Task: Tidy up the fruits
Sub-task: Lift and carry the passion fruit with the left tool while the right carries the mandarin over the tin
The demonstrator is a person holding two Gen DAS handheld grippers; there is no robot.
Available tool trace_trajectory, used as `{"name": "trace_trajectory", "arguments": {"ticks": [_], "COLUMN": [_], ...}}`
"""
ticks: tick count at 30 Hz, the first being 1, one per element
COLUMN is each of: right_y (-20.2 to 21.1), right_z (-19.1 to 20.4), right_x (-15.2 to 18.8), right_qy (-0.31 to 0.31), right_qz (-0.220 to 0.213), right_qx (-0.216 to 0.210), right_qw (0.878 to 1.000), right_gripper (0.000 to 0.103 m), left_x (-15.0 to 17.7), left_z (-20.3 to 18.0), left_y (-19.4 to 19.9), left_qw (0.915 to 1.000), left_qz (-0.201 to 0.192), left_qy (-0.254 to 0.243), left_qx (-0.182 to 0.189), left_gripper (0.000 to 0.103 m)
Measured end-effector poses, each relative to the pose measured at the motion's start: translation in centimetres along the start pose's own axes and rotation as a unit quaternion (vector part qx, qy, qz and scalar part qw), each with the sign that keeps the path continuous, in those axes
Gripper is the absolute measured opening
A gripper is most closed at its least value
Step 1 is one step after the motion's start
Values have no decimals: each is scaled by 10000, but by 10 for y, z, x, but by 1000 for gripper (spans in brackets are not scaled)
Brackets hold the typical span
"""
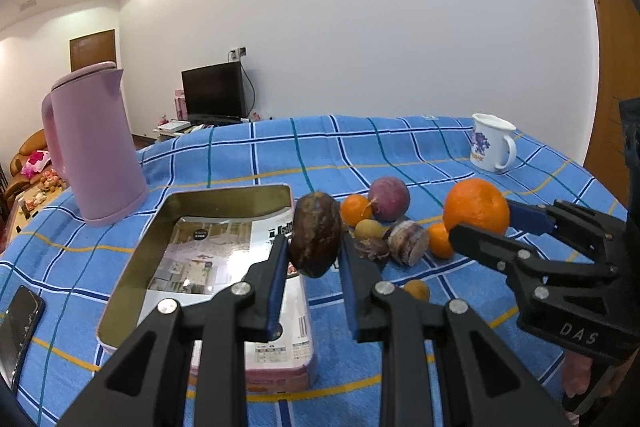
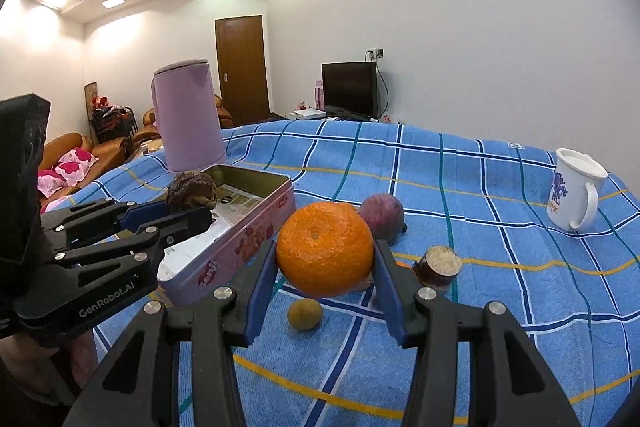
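We list, from left to right:

- Dark phone (image 1: 20, 331), flat at the desk's left edge.
- Pink kettle (image 1: 90, 147), upright behind the tin.
- Open pink tin (image 1: 120, 291), holding only a printed sheet; no fruit inside yet.
- Left claw (image 1: 314, 267), clamped on a dark brown wrinkled fruit (image 1: 316, 233), held aloft by the tin's right rim.
- Loose fruit on the cloth: a small orange (image 1: 354, 209), a purple round fruit (image 1: 388, 199), a cut brown fruit (image 1: 408, 241), a small yellowish fruit (image 1: 416, 289) nearest us, others crowded between (too overlapped to count).
- Right claw (image 2: 324, 287), gripping a large orange (image 2: 324, 249), lifted clear of the cloth.
- White mug (image 1: 492, 143), far right.

We judge the sorting barely begun: two fruits in hand, none stowed, the cluster left.

Surface: desk under a blue checked cloth (image 1: 400, 147). Room: white walls, dark television (image 1: 214, 93), wooden door (image 2: 240, 67), sofa at left.
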State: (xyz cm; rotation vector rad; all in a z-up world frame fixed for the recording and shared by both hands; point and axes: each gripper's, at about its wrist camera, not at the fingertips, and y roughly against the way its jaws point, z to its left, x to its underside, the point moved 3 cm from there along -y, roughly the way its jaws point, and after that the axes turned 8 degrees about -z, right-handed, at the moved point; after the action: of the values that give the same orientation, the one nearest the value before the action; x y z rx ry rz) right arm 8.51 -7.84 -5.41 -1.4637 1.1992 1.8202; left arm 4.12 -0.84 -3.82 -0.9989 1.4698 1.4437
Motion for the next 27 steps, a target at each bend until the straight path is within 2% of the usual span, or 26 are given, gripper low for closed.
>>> {"name": "trace_trajectory", "arguments": {"ticks": [14, 27], "right_y": [-6, -27], "right_z": [3, 21], "right_x": [-11, -28], "right_qy": [147, 382], "right_qz": [-22, 57], "right_qx": [-102, -338], "right_qw": [9998, 9987], "right_gripper": [49, 49], "left_x": [-6, -8], "left_z": [6, 32], "left_y": [-3, -9], "left_qw": [9998, 9990], "left_qz": [-72, 33], "left_qy": [-109, -11], "left_qx": [-178, -443], "left_gripper": [26, 26]}}
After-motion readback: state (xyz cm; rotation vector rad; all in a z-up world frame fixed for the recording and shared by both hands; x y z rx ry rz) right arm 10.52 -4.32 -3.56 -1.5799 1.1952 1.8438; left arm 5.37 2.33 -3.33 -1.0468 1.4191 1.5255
